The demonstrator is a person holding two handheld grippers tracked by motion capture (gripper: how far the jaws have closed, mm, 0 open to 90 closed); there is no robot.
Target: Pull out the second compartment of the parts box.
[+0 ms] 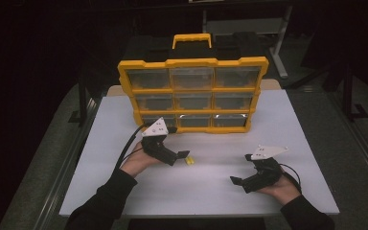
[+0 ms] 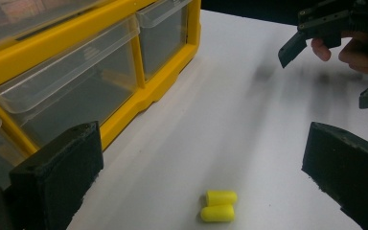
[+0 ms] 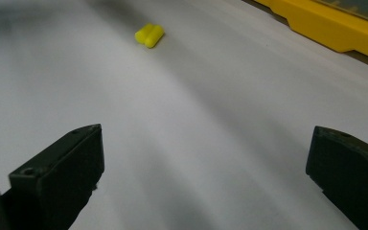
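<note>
Two small yellow foam plugs (image 1: 189, 161) lie side by side on the white table (image 1: 287, 134). My left gripper (image 1: 178, 143) is just left of them, open, its jaws wide apart. In the left gripper view the plugs (image 2: 219, 206) lie low between the jaws of that gripper (image 2: 201, 143), untouched. My right gripper (image 1: 241, 168) rests at the table's front right, open and empty, pointing left. From the right gripper view the plugs (image 3: 149, 35) sit far ahead, well beyond the spread jaws of that gripper (image 3: 206, 143).
A yellow organiser (image 1: 192, 93) with clear drawers and a carry handle stands upright at the table's back centre. Its bottom drawers (image 2: 72, 91) are close beside my left gripper. Its yellow base (image 3: 326, 28) shows in the right gripper view. Dark floor surrounds the table.
</note>
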